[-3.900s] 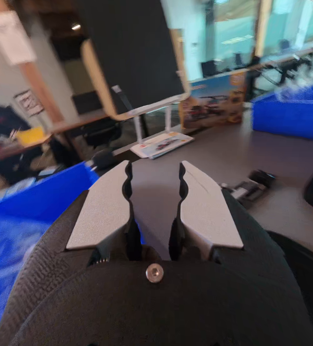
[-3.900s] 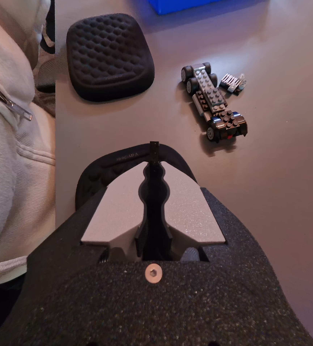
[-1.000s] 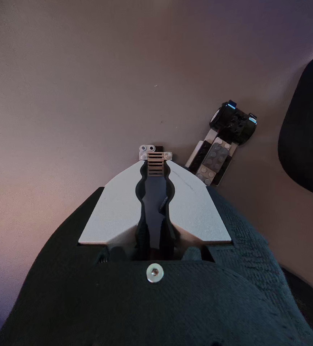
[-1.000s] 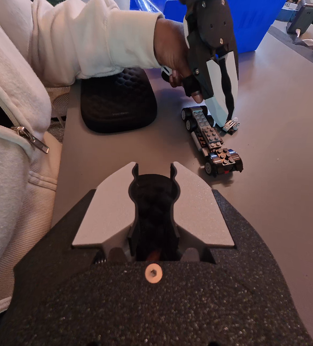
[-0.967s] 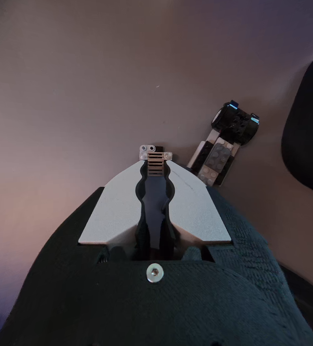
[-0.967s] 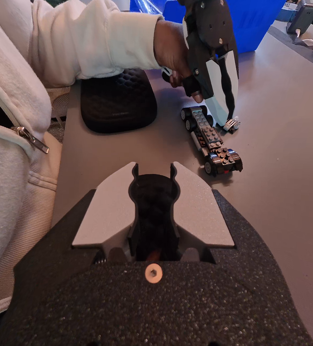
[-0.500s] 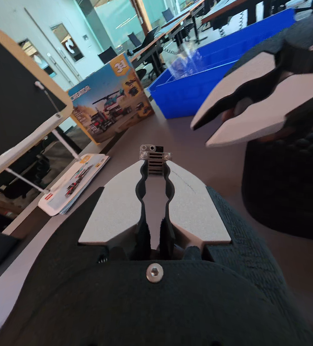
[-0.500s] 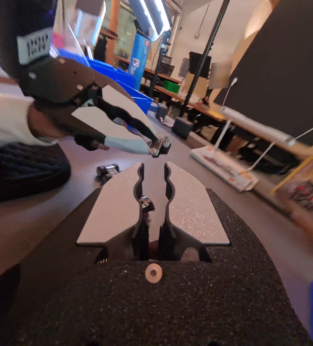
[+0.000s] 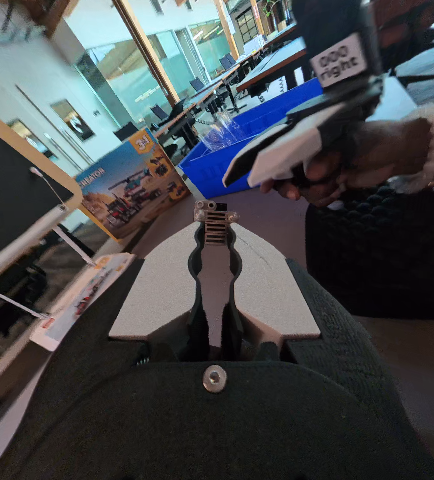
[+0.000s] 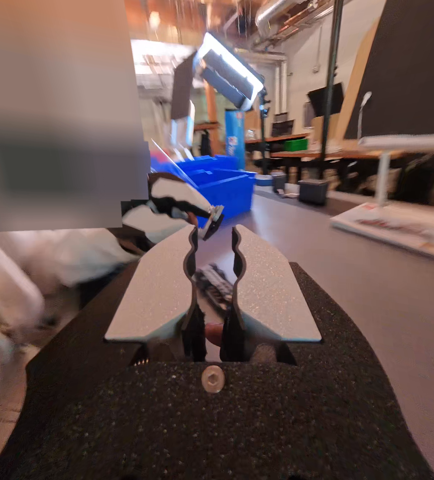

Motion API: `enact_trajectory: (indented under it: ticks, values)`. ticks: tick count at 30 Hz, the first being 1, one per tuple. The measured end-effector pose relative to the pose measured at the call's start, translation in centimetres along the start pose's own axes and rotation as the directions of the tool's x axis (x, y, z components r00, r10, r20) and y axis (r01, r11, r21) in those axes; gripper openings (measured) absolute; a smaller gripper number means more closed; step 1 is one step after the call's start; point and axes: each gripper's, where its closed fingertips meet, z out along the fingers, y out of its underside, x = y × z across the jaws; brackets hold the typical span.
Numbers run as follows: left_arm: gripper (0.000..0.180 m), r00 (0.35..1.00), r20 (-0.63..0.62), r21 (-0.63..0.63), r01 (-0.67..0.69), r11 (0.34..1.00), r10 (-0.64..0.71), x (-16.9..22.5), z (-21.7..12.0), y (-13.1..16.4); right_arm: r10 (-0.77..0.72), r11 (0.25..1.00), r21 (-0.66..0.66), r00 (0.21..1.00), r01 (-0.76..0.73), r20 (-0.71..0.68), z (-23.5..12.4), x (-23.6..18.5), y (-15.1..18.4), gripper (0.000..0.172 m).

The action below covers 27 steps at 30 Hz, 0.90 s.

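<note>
My left gripper [image 9: 214,228] is shut on a small grey grille piece [image 9: 214,227] with clear studs and a black part behind it, and holds it in the air above the grey table [image 9: 262,207]. In the right wrist view the left gripper [image 10: 182,205] shows with that piece [image 10: 214,220] at its tips, just beyond my right gripper's left fingertip. My right gripper [image 10: 213,230] is open with nothing between its pads. A dark toy car chassis [image 10: 213,285] lies on the table below it, seen through the gap. The right gripper [image 9: 239,179] also shows at the upper right of the left wrist view, held by a hand.
A blue bin [image 9: 236,145] stands at the back and also shows in the right wrist view [image 10: 223,189]. A toy set box [image 9: 132,181] and a booklet [image 9: 80,293] lie left. A black cushion pad [image 9: 379,259] lies right. A pale sleeve [image 10: 54,259] is at left. Left and right tips are no more than a few centimetres apart.
My left gripper lifted the grille piece from the table beside the car and tilted up level. My right gripper rose and turned toward it, and its jaws narrowed.
</note>
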Motion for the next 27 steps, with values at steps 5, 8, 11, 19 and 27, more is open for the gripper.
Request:
enact_trajectory:
  ticks: [5, 8, 11, 19, 27]
  values:
    - [0.016, 0.979, 0.055, 0.035, -0.2, 0.979, 0.198, 0.7, -0.1, -1.0, 0.224, 0.975, -0.014, 0.968, -0.224, 0.117, 0.1, -0.4, 0.3, 0.023]
    - [0.016, 0.973, 0.039, 0.052, -0.231, 0.972, 0.229, 1.4, 0.0, -1.2, 0.24, 0.971, -0.031, 0.957, -0.238, 0.162, 0.6, -1.0, 0.7, 0.009]
    - [0.016, 0.977, 0.032, 0.079, -0.211, 0.974, 0.209, 1.6, 0.0, -1.5, 0.233, 0.972, -0.017, 0.951, -0.235, 0.201, 0.6, -1.4, 0.6, 0.005]
    - [0.037, 0.832, -0.314, 0.167, 0.523, 0.836, -0.457, 1.2, -0.6, -2.8, 0.205, 0.974, 0.031, 0.93, -0.225, 0.305, 0.1, -2.7, -0.1, 0.004]
    - [0.01, 0.757, -0.445, 0.116, 0.579, 0.807, -0.479, 2.7, -0.9, -2.8, 0.119, 0.991, 0.022, 0.951, -0.131, 0.285, 0.4, -2.8, 0.2, 0.01]
